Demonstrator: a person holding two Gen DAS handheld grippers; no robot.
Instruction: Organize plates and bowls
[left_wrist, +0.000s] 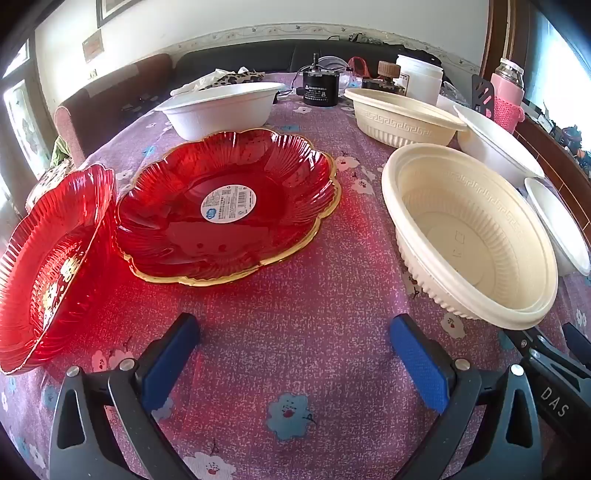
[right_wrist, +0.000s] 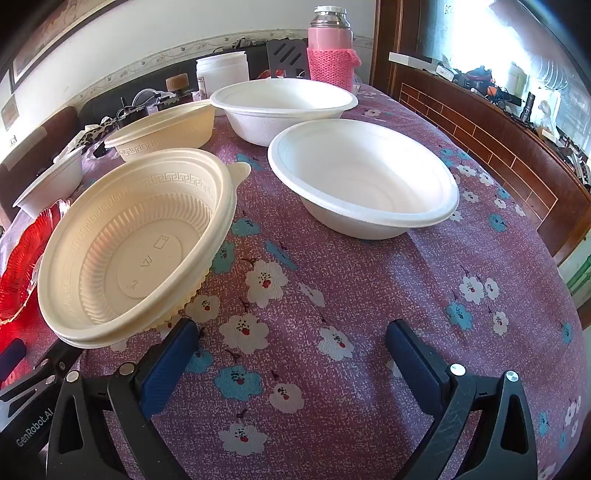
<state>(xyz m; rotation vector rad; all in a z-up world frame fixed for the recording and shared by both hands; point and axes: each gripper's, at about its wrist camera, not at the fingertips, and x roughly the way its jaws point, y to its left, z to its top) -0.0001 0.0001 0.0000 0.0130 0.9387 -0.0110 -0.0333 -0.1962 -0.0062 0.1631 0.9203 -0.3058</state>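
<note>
Two red scalloped plates lie on the purple floral tablecloth: one with a round sticker (left_wrist: 225, 210) in the middle, another (left_wrist: 51, 266) at the left edge. A cream ribbed bowl (left_wrist: 469, 232) (right_wrist: 136, 243) sits near the front, a second cream bowl (left_wrist: 402, 118) (right_wrist: 166, 133) behind it. White bowls stand nearby: one far left (left_wrist: 221, 107), two at the right (right_wrist: 365, 181) (right_wrist: 284, 107). My left gripper (left_wrist: 295, 332) is open above bare cloth in front of the stickered plate. My right gripper (right_wrist: 291, 336) is open over cloth, right of the cream bowl.
At the table's far end stand a pink flask in a knitted sleeve (right_wrist: 330, 48), a white tub (right_wrist: 221, 70), a black cylinder (left_wrist: 319, 86) and cables. A wooden cabinet (right_wrist: 480, 140) runs along the right. A dark sofa (left_wrist: 110, 99) lies behind the table.
</note>
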